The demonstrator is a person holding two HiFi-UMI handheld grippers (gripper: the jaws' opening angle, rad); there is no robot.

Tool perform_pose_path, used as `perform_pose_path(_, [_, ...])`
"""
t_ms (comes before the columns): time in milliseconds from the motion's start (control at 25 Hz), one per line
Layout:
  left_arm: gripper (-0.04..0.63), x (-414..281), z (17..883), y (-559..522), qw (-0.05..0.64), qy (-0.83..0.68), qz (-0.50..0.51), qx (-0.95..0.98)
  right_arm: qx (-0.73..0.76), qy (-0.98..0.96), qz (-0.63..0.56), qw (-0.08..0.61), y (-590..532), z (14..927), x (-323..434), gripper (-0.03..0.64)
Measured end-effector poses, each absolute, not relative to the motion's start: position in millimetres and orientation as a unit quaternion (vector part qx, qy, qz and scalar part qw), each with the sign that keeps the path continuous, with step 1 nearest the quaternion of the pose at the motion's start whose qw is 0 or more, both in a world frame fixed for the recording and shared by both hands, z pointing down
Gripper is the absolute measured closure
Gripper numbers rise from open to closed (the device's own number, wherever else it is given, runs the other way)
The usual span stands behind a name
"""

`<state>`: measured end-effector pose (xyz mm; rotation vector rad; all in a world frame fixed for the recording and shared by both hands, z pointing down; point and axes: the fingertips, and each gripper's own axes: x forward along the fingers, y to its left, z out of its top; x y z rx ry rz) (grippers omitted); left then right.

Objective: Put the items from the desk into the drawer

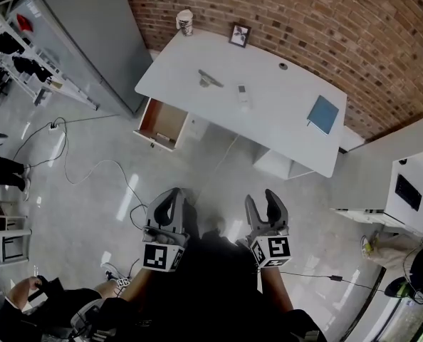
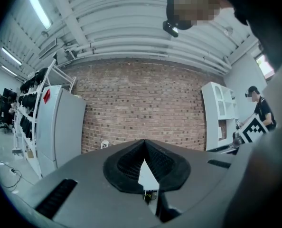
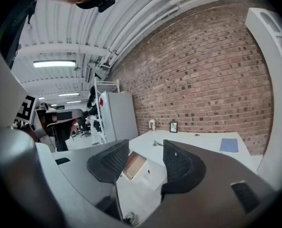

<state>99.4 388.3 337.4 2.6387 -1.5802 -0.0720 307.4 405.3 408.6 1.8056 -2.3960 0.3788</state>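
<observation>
The white desk (image 1: 268, 130) stands far ahead against the brick wall. On it are a cup (image 1: 185, 21), a small picture frame (image 1: 239, 34), a metallic item (image 1: 210, 80), a small white item (image 1: 243, 93) and a blue notebook (image 1: 322, 114). A drawer (image 1: 162, 122) stands pulled out under the desk's left end, its wooden inside bare. My left gripper (image 1: 174, 194) is shut with nothing in it, its tips touching (image 2: 143, 144). My right gripper (image 1: 260, 198) is open and holds nothing; the drawer (image 3: 135, 165) shows between its jaws (image 3: 145, 151). Both hang low over the floor, well short of the desk.
A tall grey cabinet (image 1: 90, 34) stands left of the desk, with racks (image 1: 26, 63) beyond it. Cables (image 1: 90, 168) trail on the floor near the drawer. A white shelf unit (image 1: 411, 191) is at the right. A person (image 1: 26, 301) sits at bottom left.
</observation>
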Motion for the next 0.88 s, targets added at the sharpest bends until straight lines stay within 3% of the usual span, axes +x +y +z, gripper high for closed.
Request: perform_pose_path(880, [0.595, 81.7, 347.0, 202.6, 0.058, -0.459, -0.047, 0.885, 0.624, -0.763, 0.138, 0.091, 235.2, 425.0, 275.8, 0.416])
